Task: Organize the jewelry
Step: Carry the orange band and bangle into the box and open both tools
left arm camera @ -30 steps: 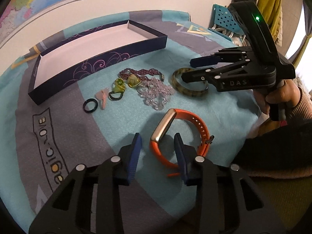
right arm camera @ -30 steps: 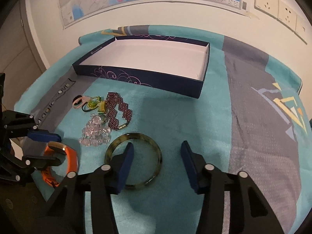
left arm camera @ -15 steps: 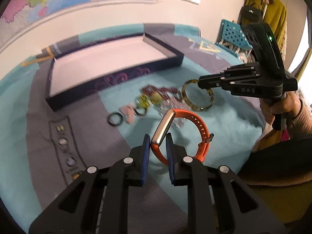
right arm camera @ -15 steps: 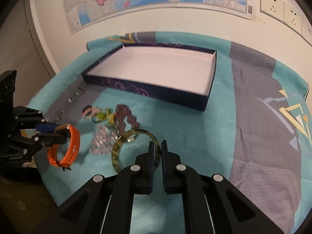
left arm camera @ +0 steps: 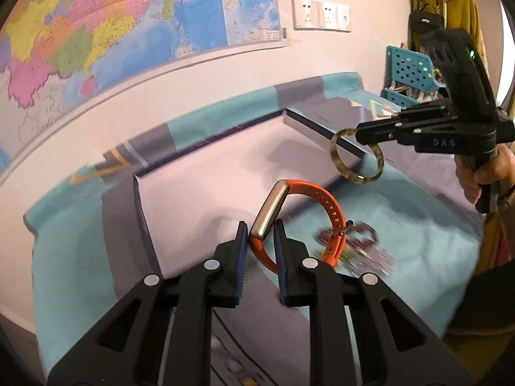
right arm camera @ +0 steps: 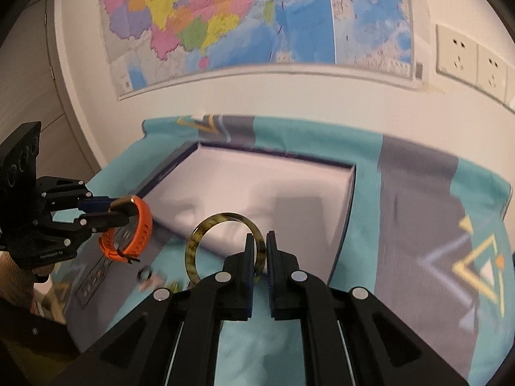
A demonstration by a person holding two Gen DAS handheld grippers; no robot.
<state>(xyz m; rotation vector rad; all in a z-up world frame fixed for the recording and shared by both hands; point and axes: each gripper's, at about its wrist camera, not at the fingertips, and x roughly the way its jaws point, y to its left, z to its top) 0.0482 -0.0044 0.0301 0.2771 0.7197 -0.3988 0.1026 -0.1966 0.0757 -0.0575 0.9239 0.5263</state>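
Above the near rim of the open navy box (right arm camera: 351, 199), both grippers carry a piece of jewelry in the air. The left gripper (left arm camera: 261, 241) is clenched on the orange fitness band (left arm camera: 302, 212), gripping it at its silver tracker face, with the strap loop and loose buckle hanging to the side. The right gripper (right arm camera: 261, 251) is pinched on the edge of the tortoiseshell bangle (right arm camera: 196, 241), which stands upright in front of its fingers.

The step in hand looks like carrying both pieces over the box wall and setting them on its white floor. To do it well, I would take each piece clearly past the wall before lowering — the dangling buckle could catch on the rim. Bring them down low, well apart from each other, and release only when close to the floor, since the rigid bangle is likely to roll or bounce if dropped on edge. The remaining beads and rings (left arm camera: 354, 247) lie blurred on the teal cloth (left arm camera: 418, 231) — those come afterwards
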